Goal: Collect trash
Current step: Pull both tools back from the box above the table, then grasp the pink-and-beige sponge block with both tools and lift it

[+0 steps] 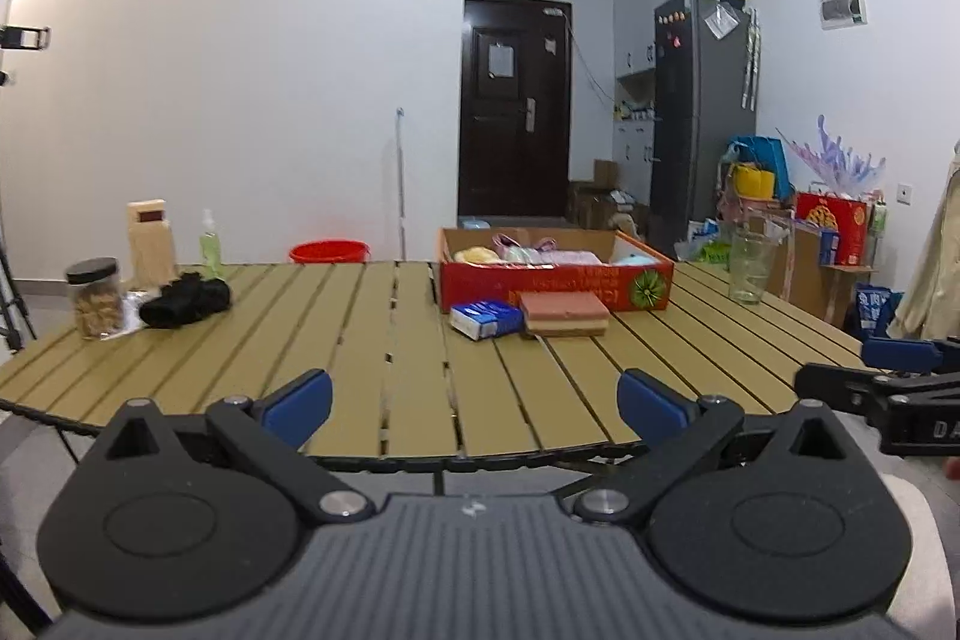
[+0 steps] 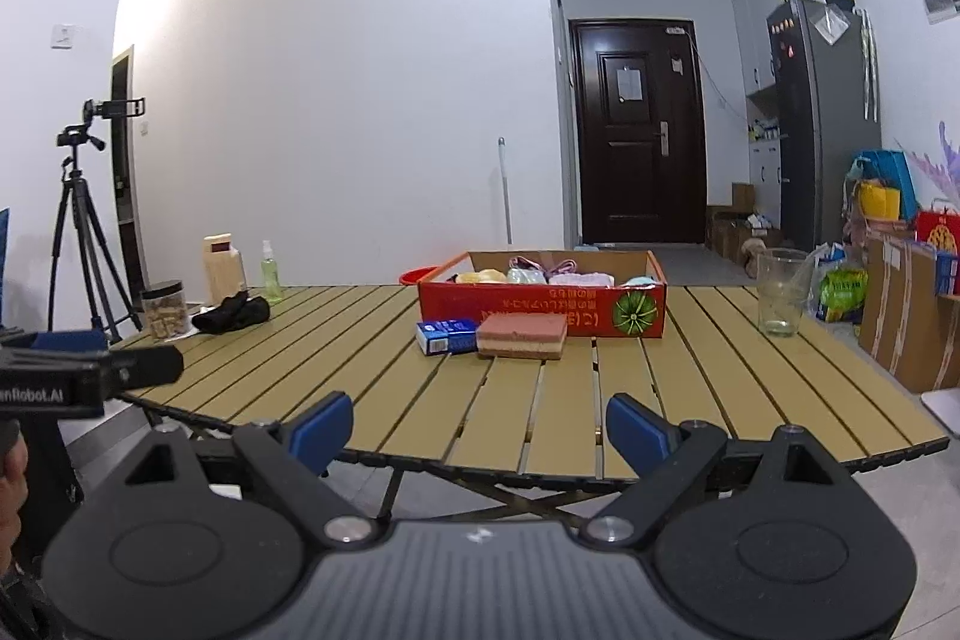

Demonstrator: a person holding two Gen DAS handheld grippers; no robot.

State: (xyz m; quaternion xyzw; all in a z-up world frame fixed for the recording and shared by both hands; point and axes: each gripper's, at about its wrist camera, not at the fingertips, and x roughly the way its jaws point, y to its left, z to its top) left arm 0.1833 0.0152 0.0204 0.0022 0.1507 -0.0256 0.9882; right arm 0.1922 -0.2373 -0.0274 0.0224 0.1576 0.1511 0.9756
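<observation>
Nearest in the left wrist view, the left gripper [image 1: 474, 403] hangs at the lower centre of the frame, blue fingers [image 1: 298, 406] spread wide with nothing between them, just short of the near edge of the slatted table [image 1: 360, 340]. The right gripper [image 2: 477, 424] stands likewise in its own view, fingers well apart and empty.

Only the left view catches the other gripper at its right edge; only the right view shows the left one at its left edge, with part of a hand [image 2: 12, 466] below it.

Mid-table, at frame centre: a blue packet [image 2: 447, 335] touching a pink-and-tan block [image 2: 522, 335], both just before a red cardboard box [image 2: 540, 310] holding soft pastel items. A clear glass [image 2: 780, 292] stands to the right. To the left: a black cloth [image 2: 234, 313], a jar [image 2: 161, 309], a tan carton [image 2: 223, 267] and a spray bottle [image 2: 271, 271].

Farther: a red basin [image 1: 329, 251], fully seen in the left view only; a tripod [image 2: 78, 220] in full, right view only; a dark door [image 2: 636, 130] and a fridge [image 2: 822, 118].
</observation>
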